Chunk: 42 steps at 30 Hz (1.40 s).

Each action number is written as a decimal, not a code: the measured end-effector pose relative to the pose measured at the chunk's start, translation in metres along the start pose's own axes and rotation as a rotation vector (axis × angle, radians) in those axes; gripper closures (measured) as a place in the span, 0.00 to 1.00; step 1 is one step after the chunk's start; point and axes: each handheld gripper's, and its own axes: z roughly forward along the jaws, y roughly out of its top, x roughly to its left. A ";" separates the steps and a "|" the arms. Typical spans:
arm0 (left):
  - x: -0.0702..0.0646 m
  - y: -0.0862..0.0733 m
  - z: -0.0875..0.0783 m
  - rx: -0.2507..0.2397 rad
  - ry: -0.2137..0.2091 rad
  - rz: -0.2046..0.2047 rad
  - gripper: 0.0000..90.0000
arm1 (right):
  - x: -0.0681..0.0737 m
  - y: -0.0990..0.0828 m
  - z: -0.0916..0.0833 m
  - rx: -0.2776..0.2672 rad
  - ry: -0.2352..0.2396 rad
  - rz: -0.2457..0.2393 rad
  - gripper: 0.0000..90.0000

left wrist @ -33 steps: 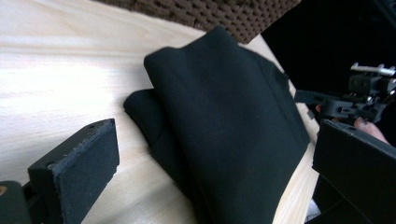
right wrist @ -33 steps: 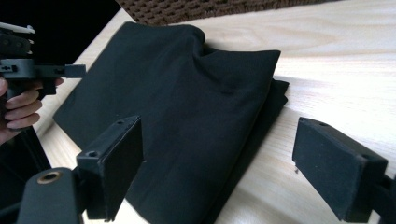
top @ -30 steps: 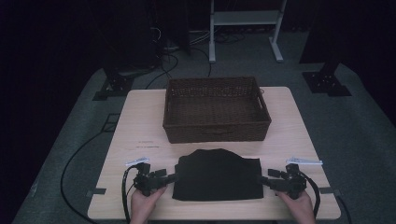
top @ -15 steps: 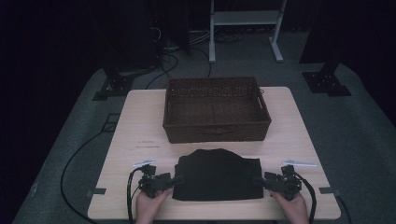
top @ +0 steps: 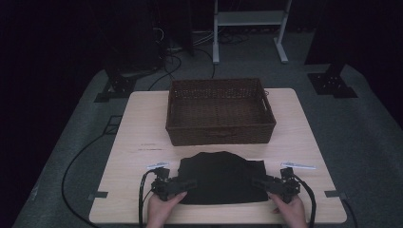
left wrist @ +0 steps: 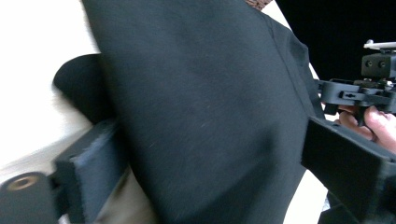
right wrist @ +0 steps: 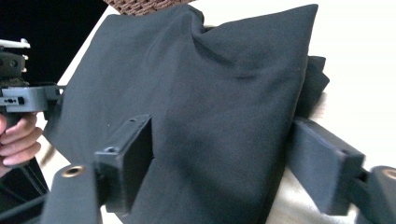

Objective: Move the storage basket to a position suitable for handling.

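Both grippers have slid inward, jaws just been closing: left gripper [top: 190,183] and right gripper [top: 259,182] (still unclamped) straddle the black cloth [top: 221,176].

One black cloth [top: 221,176] is lying on the near part of one wooden table [top: 142,123]. One brown wicker basket [top: 219,111] is sitting farther back on it. Two hands are coming in from the near edge, the left hand [top: 160,209] and the right hand [top: 289,211], and each is carrying one gripper, so two in all: the left gripper [top: 190,183] and the right gripper [top: 259,182]. Two cables are trailing from them, one apiece. Two small white strips are lying on the tabletop, one on either side of the cloth.
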 end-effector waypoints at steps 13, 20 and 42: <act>0.003 0.005 0.018 0.051 -0.082 -0.022 0.39 | 0.009 -0.002 0.015 0.043 0.032 -0.001 0.60; 0.006 0.003 0.018 0.040 -0.116 -0.029 0.48 | 0.004 -0.004 0.015 0.047 0.072 0.018 0.79; 0.006 0.000 0.009 0.002 -0.257 -0.049 0.68 | 0.007 -0.004 -0.001 -0.037 0.212 0.010 0.87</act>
